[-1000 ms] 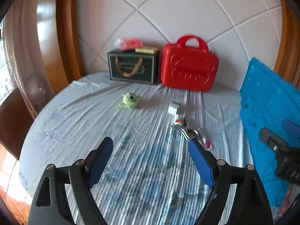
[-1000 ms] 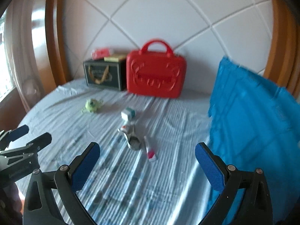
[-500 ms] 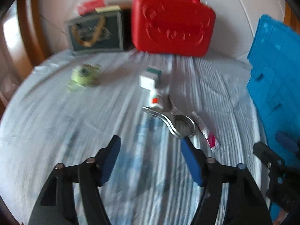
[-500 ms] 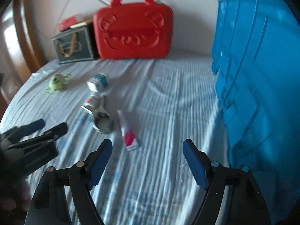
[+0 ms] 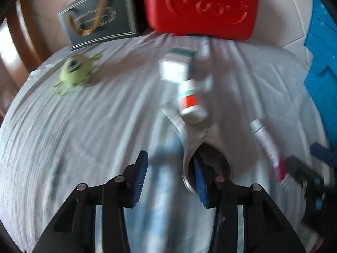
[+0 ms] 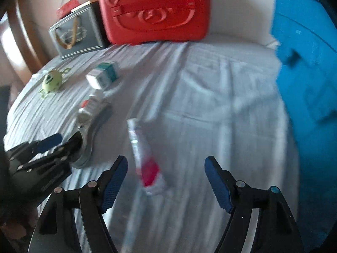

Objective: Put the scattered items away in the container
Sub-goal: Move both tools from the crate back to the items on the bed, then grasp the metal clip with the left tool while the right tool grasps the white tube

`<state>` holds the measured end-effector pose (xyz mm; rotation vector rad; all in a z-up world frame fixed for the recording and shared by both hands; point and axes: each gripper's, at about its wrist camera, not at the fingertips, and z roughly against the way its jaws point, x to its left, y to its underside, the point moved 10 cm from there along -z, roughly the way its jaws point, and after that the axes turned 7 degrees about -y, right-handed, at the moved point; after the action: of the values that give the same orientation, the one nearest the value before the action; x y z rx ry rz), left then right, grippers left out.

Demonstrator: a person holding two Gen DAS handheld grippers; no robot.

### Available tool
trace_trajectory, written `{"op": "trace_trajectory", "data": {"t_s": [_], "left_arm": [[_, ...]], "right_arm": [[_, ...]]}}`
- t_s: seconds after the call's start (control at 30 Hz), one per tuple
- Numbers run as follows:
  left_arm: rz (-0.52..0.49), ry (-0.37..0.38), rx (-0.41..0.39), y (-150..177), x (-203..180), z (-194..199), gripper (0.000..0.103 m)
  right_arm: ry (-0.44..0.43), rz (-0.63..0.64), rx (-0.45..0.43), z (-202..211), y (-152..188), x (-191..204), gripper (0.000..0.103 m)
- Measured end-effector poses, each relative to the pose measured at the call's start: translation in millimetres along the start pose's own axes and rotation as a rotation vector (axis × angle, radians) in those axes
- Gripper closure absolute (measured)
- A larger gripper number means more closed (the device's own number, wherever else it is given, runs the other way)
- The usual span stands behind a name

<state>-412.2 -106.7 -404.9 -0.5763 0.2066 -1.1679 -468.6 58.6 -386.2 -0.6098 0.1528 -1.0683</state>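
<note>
Left wrist view: the left gripper [image 5: 170, 174] is spread open low over the pale ribbed cloth [image 5: 84, 130]. Its right finger dips inside the ring end of the shiny metal tongs-like tool [image 5: 189, 147], whose rim lies between the jaws; the blur hides whether they touch. Just ahead of the jaws lies a small white bottle with a red and green label [image 5: 189, 101], and beyond it a white and green carton [image 5: 179, 67]. Ahead and left sits a green one-eyed plush toy [image 5: 74, 70]. To the right lies a white and pink tube [image 5: 267, 143], with the blue folding crate [image 5: 322, 63] beyond it.

Right wrist view: the right gripper [image 6: 166, 182] is released wide, and the tube's pink end rests on the cloth between the jaws, nearer the left one, ungrasped. The crate stands well right of the jaws. A red bear-face case [image 6: 153, 10] and a dark gift box [image 6: 75, 35] stand far ahead.
</note>
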Motion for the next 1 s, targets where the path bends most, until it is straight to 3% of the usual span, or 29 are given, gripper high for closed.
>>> {"op": "trace_trajectory", "data": {"t_s": [0.1,0.2,0.27,0.33,0.37,0.5,0.6,0.67,0.7,0.73,0.9,0.93,1.0], "left_arm": [[-0.009,-0.017,0.01,6.6,18.1,7.7,0.061],[0.008,0.038,-0.003,4.4,19.0,24.1,0.06],[0.001,0.067,-0.037,-2.0,12.9,38.3,0.037],[-0.02,0.087,-0.084,-9.9,2.8,50.9,0.025],[-0.032,0.096,-0.096,-12.1,-2.3,51.9,0.024],[-0.076,0.089,-0.061,-8.0,-16.4,27.2,0.025],[-0.076,0.085,-0.029,-3.0,-19.9,6.0,0.039],[-0.048,0.104,-0.029,-3.3,-19.4,0.0,0.041],[-0.049,0.104,-0.034,-3.8,-20.3,-1.6,0.041],[-0.052,0.106,-0.041,-4.8,-21.3,-2.1,0.041],[-0.058,0.117,-0.061,-4.7,-22.5,-1.6,0.041],[-0.055,0.117,-0.067,-4.3,-22.4,-0.3,0.053],[-0.054,0.121,-0.061,-4.2,-23.3,1.9,0.059]], "right_arm": [[-0.022,0.02,0.016,-12.9,0.4,13.5,0.026],[-0.015,0.04,0.021,-20.1,-2.5,16.9,0.026],[-0.005,0.05,0.023,-22.4,-5.3,15.0,0.026],[0.005,0.05,0.039,-25.4,-5.2,10.1,0.026],[0.006,0.039,0.047,-27.1,-4.0,5.8,0.026],[0.015,0.018,0.044,-26.2,-4.4,-2.5,0.026],[0.032,0.041,0.036,-27.6,-5.5,-0.4,0.026],[0.049,0.061,0.022,-27.9,-6.5,2.3,0.035],[0.056,0.077,0.02,-28.9,-7.0,5.4,0.053],[0.051,0.087,0.018,-29.8,-7.6,8.4,0.058],[0.039,0.103,0.015,-34.0,-11.1,14.7,0.06],[0.041,0.102,0.014,-33.9,-11.1,14.8,0.06],[0.038,0.097,0.013,-33.6,-10.2,17.0,0.069]]}}
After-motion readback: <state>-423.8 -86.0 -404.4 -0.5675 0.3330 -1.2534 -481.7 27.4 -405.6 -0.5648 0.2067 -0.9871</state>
